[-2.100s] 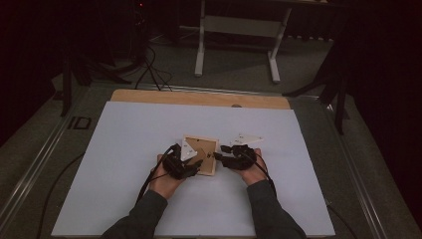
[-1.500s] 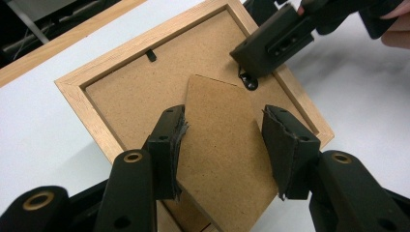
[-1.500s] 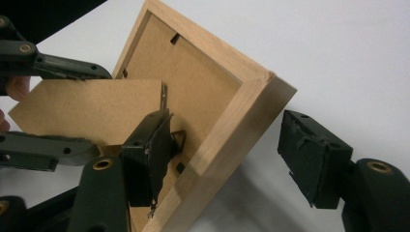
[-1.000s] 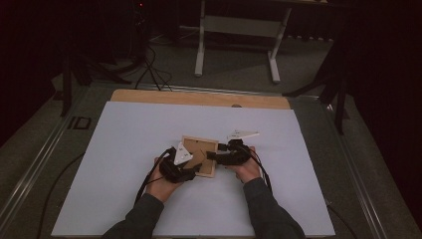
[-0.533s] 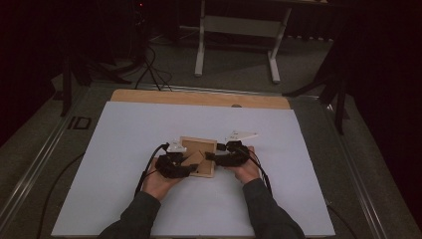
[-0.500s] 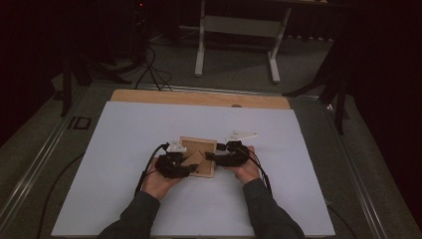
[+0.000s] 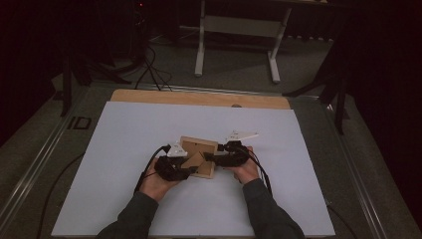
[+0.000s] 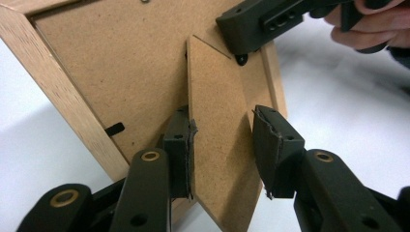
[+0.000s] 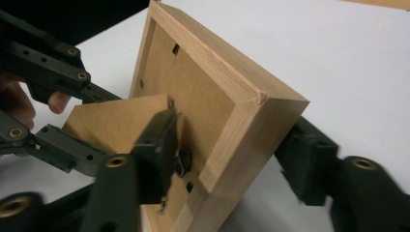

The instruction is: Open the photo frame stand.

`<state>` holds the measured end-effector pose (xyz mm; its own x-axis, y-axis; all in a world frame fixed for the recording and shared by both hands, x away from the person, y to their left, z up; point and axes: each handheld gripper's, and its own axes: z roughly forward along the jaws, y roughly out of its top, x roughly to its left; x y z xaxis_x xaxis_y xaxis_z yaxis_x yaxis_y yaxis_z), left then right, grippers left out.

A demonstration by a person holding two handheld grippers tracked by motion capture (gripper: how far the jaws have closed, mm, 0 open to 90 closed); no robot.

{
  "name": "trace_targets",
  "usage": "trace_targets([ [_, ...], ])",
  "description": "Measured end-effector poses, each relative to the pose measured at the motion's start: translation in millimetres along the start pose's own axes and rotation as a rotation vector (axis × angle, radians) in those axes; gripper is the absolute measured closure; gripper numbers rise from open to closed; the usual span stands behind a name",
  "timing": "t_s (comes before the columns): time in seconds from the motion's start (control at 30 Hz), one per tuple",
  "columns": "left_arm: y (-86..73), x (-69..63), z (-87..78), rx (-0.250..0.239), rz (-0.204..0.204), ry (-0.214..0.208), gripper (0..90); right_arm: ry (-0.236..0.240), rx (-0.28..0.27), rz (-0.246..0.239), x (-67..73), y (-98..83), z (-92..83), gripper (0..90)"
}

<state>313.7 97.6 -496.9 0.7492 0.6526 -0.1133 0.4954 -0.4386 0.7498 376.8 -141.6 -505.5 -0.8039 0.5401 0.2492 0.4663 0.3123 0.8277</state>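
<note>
A wooden picture frame (image 7: 198, 145) lies back side up on the white sheet; its brown fibreboard stand leg (image 7: 195, 161) is lifted off the back panel. My left gripper (image 7: 191, 170) reaches in from the near left. Its jaws have just been closing on the stand leg (image 8: 217, 121), with a pad at each edge of it (image 8: 225, 150). My right gripper (image 7: 212, 159) is shut on the frame's near right corner (image 9: 232, 96). One pad sits on the back panel and the other under the front face (image 9: 232, 150). That corner is tipped up off the sheet.
A white sheet (image 7: 124, 149) covers the table, with a bare wooden strip (image 7: 199, 98) along the far edge. Beyond it stand a white metal stand (image 7: 239, 25) and cables on the dark floor. Both forearms enter from the near edge.
My left gripper has shifted up from the frame's near left corner to the stand leg, and its jaws have narrowed around it. My right gripper has kept its hold on the frame.
</note>
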Motion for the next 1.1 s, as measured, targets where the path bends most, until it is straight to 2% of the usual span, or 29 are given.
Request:
trace_targets([
  [0.23, 0.0, 0.0, 0.1, -0.001, 0.002, 0.002, 63.2, -0.012, -0.016, -0.015, 2.1, 1.9, -3.8, 48.2],
  [0.37, -0.1, 2.6, 0.9, 0.006, -0.010, 0.023, 65.8, -0.022, -0.053, -0.052, 5.9, 5.8, -10.6, 55.6],
  [0.43, -0.4, 4.7, 3.0, 0.007, -0.019, 0.024, 66.3, -0.029, -0.053, -0.063, 7.4, 6.5, -11.2, 55.9],
  [0.47, -0.4, 5.0, 3.8, 0.006, -0.019, 0.028, 66.7, -0.055, -0.052, -0.095, 11.2, 7.7, -11.6, 56.0],
  [0.5, -0.3, 5.4, 4.6, 0.004, -0.019, 0.030, 66.9, -0.062, -0.053, -0.105, 11.7, 8.0, -11.6, 56.0],
  [0.87, 0.8, 13.6, 20.6, -0.009, -0.044, 0.052, 67.0, -0.150, -0.066, -0.183, 21.1, 11.3, -13.4, 56.5],
  [1.03, -0.9, 15.8, 25.2, -0.010, -0.043, 0.063, 66.5, -0.163, -0.060, -0.204, 21.1, 10.4, -12.5, 56.2],
  [1.1, -1.0, 14.6, 24.8, -0.005, -0.035, 0.068, 66.0, -0.151, -0.059, -0.198, 21.6, 10.5, -12.9, 55.6],
])
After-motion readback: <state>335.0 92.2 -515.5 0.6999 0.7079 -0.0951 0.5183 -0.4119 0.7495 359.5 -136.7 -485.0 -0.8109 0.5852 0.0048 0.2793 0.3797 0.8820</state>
